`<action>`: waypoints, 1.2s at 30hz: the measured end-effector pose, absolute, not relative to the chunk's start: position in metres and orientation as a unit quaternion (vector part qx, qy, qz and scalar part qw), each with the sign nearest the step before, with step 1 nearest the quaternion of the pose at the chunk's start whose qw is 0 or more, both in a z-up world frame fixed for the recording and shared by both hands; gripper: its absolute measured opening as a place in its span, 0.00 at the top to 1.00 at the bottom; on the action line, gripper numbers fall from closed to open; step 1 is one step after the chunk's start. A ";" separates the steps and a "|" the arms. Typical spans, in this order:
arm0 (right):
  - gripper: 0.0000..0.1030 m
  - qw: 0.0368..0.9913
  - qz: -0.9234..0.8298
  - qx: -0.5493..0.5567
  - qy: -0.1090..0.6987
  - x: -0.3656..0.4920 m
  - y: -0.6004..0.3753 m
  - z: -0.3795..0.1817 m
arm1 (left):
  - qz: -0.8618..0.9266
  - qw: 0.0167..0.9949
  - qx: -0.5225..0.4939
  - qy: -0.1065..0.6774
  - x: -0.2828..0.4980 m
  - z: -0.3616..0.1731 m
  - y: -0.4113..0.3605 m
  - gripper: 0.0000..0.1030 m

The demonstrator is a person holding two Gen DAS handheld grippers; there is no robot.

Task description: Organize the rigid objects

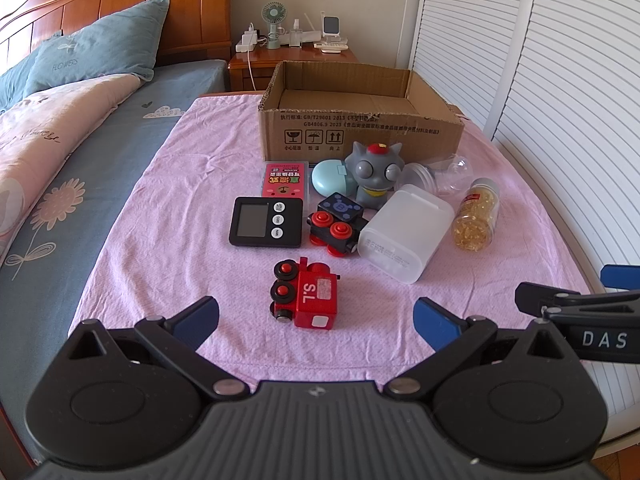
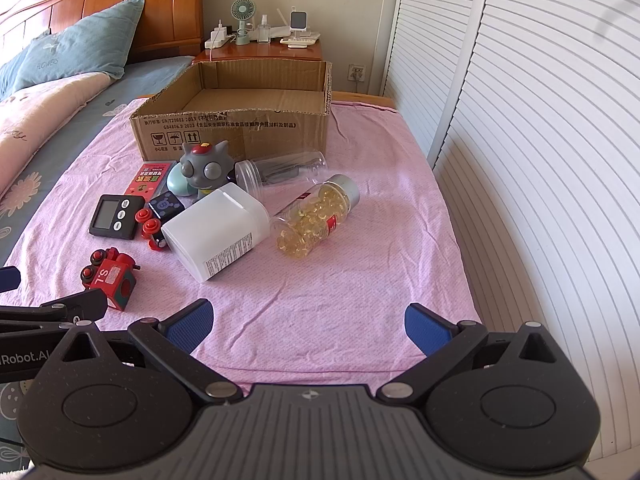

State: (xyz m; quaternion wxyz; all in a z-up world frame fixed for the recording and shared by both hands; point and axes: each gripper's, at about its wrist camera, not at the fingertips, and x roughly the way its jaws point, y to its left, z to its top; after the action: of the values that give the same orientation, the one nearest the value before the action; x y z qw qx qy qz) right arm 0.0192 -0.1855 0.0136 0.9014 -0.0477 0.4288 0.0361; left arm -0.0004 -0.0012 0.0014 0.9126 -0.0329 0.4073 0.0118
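Note:
Several rigid objects lie on a pink cloth in front of an open cardboard box, which also shows in the right wrist view. A red toy train lies nearest, just ahead of my open, empty left gripper. Behind it are a black timer, a black car with red wheels, a white plastic container, a capsule bottle, a grey figurine, a teal case and a red card box. My right gripper is open and empty, short of the capsule bottle.
A clear jar lies by the box. A bed with pillows is on the left, a nightstand with a fan behind, and white louvred doors on the right. The right gripper's body shows at the left view's right edge.

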 end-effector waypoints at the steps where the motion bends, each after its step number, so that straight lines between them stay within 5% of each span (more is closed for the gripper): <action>1: 0.00 0.902 0.036 -0.047 0.429 0.019 -0.185 0.013 | 0.012 0.913 -0.033 0.407 -0.001 0.001 -0.001 0.01; 36: 0.00 0.904 0.037 -0.054 0.423 0.024 -0.186 0.013 | -0.008 0.920 -0.035 0.391 0.005 0.006 -0.001 0.01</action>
State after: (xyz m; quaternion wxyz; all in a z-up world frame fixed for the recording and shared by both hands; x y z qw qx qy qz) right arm 0.0238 -0.1856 0.0127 0.9039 -0.0536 0.4227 0.0370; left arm 0.0047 -0.0011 0.0060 0.9195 -0.0348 0.3914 -0.0079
